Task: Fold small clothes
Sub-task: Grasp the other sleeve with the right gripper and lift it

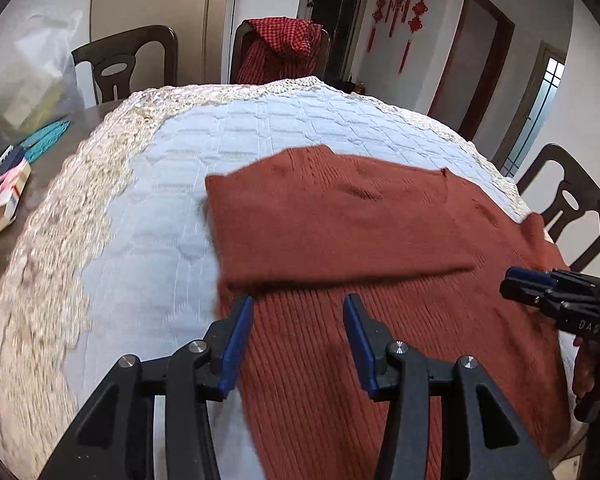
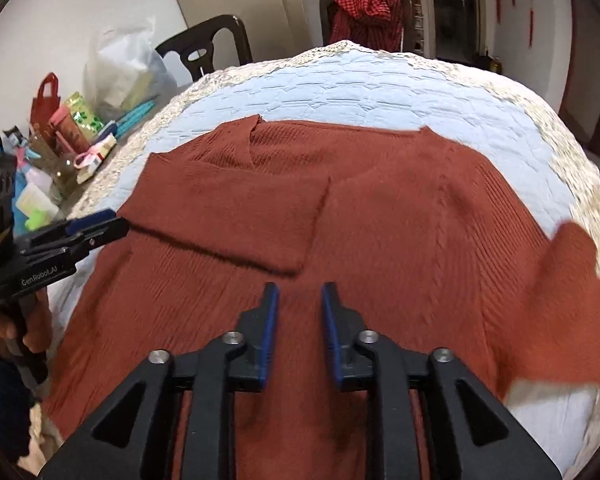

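Because a fold needs a flat base, the rust-red ribbed knit sweater (image 2: 400, 208) has been laid spread out on the pale blue quilted, lace-edged table cover (image 1: 236, 136), its V-neck toward the far side of the table. One sleeve (image 2: 236, 216) is seen folded across the chest, its cuff end resting on the body panel; the other sleeve (image 2: 568, 300) is left spread out toward the right edge, so it is judged that this side is yet to be folded in.

The left gripper (image 1: 298, 300) is held just above the near left part of the sweater, close to the lower edge of the folded sleeve, with its blue-padded jaws parted and nothing between them. The right gripper (image 2: 299, 288) is poised over the middle of the garment, its jaws also parted, more narrowly, and empty. Such a stance is judged to suit a pause between folds, neither tool being committed to any cloth.

The sweater's hem is hidden beneath the gripper bodies in both views. The outstretched sleeve is blurred, so whether it lies flat or is lifted cannot be told. Clutter at the table's far left (image 2: 72, 132) is too small and distorted to be identified fully.
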Demonstrator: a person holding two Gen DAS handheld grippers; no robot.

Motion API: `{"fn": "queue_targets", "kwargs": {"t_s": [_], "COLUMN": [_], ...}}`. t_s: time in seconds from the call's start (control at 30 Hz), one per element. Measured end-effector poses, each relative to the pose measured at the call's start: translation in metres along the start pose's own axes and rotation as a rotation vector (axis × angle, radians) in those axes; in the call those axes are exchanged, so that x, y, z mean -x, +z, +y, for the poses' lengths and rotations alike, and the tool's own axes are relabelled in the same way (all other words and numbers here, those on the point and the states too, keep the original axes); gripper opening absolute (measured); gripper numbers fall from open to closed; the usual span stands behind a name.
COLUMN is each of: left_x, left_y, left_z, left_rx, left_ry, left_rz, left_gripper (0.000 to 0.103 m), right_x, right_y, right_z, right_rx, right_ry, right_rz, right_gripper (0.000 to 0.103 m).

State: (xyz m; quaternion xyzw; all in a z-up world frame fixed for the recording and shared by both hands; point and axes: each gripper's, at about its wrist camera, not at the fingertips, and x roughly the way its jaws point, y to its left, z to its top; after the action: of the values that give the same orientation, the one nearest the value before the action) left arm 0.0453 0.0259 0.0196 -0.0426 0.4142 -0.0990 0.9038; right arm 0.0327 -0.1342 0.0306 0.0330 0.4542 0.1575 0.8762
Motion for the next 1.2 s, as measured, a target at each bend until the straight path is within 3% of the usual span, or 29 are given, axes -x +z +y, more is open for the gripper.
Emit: {"fn": "queue_targets", "kwargs": {"t_s": [0.03,0.3,0.67,0.77,0.9,1.0,1.2], "left_x": [0.003,0.023,0.015,0.011,0.004,-0.004,-0.005], "left_y": [-0.004,-0.029,-0.024,-0.024,-0.026,-0.031,-0.035], "left_z": [-0.002,-0.02,-0.051,-0.056,-0.057,-0.053,-0.057], "left_rx": [0.0,-0.011,-0.043,-0.05,-0.051,-0.036,-0.053], "left_ry": [-0.005,-0.026,-0.053,-0.051,-0.044,-0.037,-0.041], "left_rz": [0.002,0.008,-0.003,0.003,0.011,0.033,0.009], "left_gripper": [0.049,0.051,0.052,0.052,0.052,0.052,0.059], "right_x": [0.004,0.054,0.074,0.075,0.076,0.075,0.076], "right_y": [-0.003,-0.037,-0.07,-0.074,-0.07,-0.069,-0.064], "right_z": [-0.001,-0.041,-0.124,-0.139,-0.158,-0.172,-0.185], "right_rx": [-0.007,-0.168,-0.497,-0.559,-0.62,-0.684,-0.736], "right_ry": [0.001,-0.041,-0.148,-0.103,-0.128,-0.082,-0.075], "right_rz": [-0.008,-0.108,-0.159,-0.189,-0.23,-0.266,-0.317], "right_gripper": [0.042,0.042,0.042,0.042,0.042,0.042,0.042]}}
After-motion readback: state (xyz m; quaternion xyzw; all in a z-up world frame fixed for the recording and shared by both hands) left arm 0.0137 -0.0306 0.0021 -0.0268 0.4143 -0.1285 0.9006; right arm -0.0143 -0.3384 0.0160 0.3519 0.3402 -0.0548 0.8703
